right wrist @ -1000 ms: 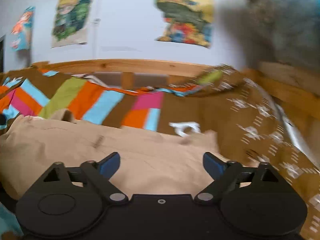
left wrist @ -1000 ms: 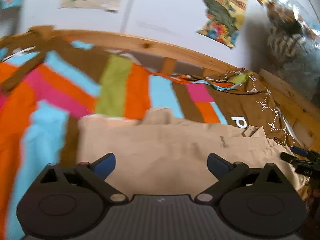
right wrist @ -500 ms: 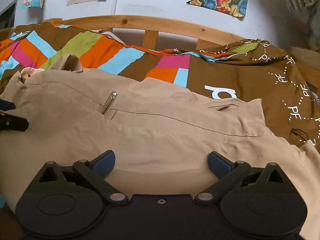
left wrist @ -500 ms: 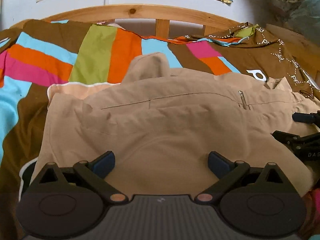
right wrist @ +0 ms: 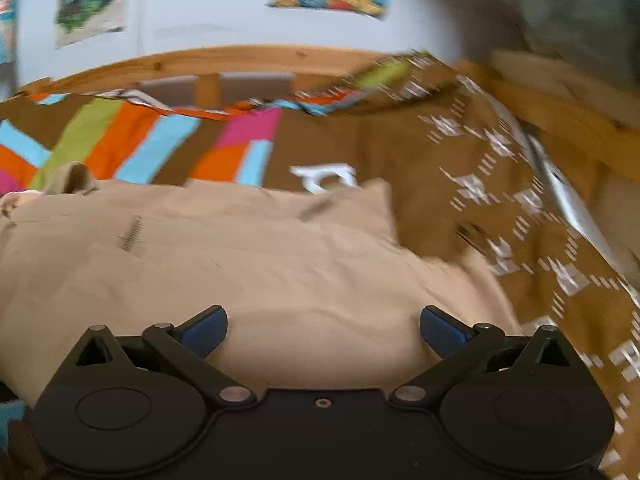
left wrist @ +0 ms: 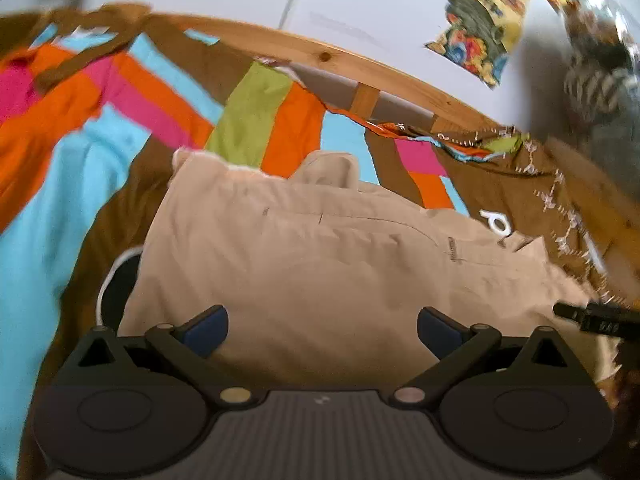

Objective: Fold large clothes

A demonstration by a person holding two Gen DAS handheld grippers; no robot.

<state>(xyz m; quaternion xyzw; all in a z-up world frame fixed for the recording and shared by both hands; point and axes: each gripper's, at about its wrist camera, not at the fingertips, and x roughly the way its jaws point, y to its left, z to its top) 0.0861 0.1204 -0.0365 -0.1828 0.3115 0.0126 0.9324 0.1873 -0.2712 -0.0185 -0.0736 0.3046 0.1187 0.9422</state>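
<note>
I held the left gripper [left wrist: 322,326] and right gripper [right wrist: 323,326] spread wide and empty above a beige garment [left wrist: 320,264] lying mid-frame on the striped bedspread [left wrist: 72,184].

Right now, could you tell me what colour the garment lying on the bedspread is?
Plain beige; the garment shows best in the left wrist view.

Both views tilted and blurred, tan garment [left wrist: 320,272] farther off (0.5 s ago nearer)

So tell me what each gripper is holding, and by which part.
Nothing. The left gripper and right gripper are both open above the beige garment.
</note>
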